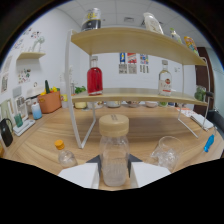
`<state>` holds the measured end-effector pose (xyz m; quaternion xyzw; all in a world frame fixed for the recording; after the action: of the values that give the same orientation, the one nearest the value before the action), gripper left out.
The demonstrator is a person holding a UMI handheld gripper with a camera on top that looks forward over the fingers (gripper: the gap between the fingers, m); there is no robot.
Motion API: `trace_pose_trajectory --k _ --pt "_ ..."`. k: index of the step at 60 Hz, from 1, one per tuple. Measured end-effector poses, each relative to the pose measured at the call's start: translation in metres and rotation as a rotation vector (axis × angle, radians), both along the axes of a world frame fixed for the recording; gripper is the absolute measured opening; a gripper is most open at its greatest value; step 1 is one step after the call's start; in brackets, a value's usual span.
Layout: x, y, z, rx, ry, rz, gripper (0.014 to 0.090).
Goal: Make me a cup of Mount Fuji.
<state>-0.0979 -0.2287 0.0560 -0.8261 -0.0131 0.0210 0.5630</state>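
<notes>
Gripping clear jar (114,157) with tan lid | gripper (114,176) fingers clenched on its sides | shelf rack (135,95) beyond jar | red bottle (94,79) on rack

A wooden table (145,131) carries a white-framed shelf rack (135,42). On the table stand a clear jar with a wooden lid (114,150), a small bottle with an orange cap (64,154), a clear glass (165,151), an orange pot (49,101) and a blue pen-like item (208,143). The rack's lower shelf holds a red bottle (94,77) and a clear bottle (165,80).

A clear jar (114,160) with a tan lid, a red bottle (94,80), an orange pot (49,101), pale wooden shelves (135,42).
</notes>
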Motion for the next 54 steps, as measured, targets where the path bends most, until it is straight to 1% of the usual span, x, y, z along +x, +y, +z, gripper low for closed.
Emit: trace_pose_trajectory --k 10,11,15,17,21,22,24,29,30,31,39,46,50,54 --pt "0.001 -0.007 -0.002 -0.016 0.015 -0.001 0.0434" --pt "0.001 -0.008 -0.003 -0.023 0.016 -0.001 0.0447" --pt "0.002 -0.012 -0.007 -0.055 0.013 0.0 0.0547" --pt "0.002 -0.015 -0.006 -0.062 0.008 0.001 0.0628" --pt "0.001 -0.02 0.001 -0.069 0.004 0.006 0.0831" --pt "0.002 -0.023 0.004 -0.076 0.006 0.003 0.0857" --pt "0.001 -0.027 0.011 -0.079 0.013 0.002 0.085" --pt "0.002 -0.038 0.038 -0.055 0.025 -0.005 0.0847" --pt "0.004 -0.04 0.044 -0.051 0.023 -0.011 0.0801" --pt "0.005 -0.043 0.05 -0.045 0.02 -0.014 0.085" --pt "0.022 -0.063 0.087 -0.026 0.011 -0.041 0.0855" --pt "0.051 -0.077 0.108 -0.057 -0.002 -0.082 0.0856" --pt "0.071 -0.082 0.125 -0.09 -0.008 -0.119 0.0858" --pt "0.084 -0.081 0.159 -0.074 -0.007 -0.132 0.085"
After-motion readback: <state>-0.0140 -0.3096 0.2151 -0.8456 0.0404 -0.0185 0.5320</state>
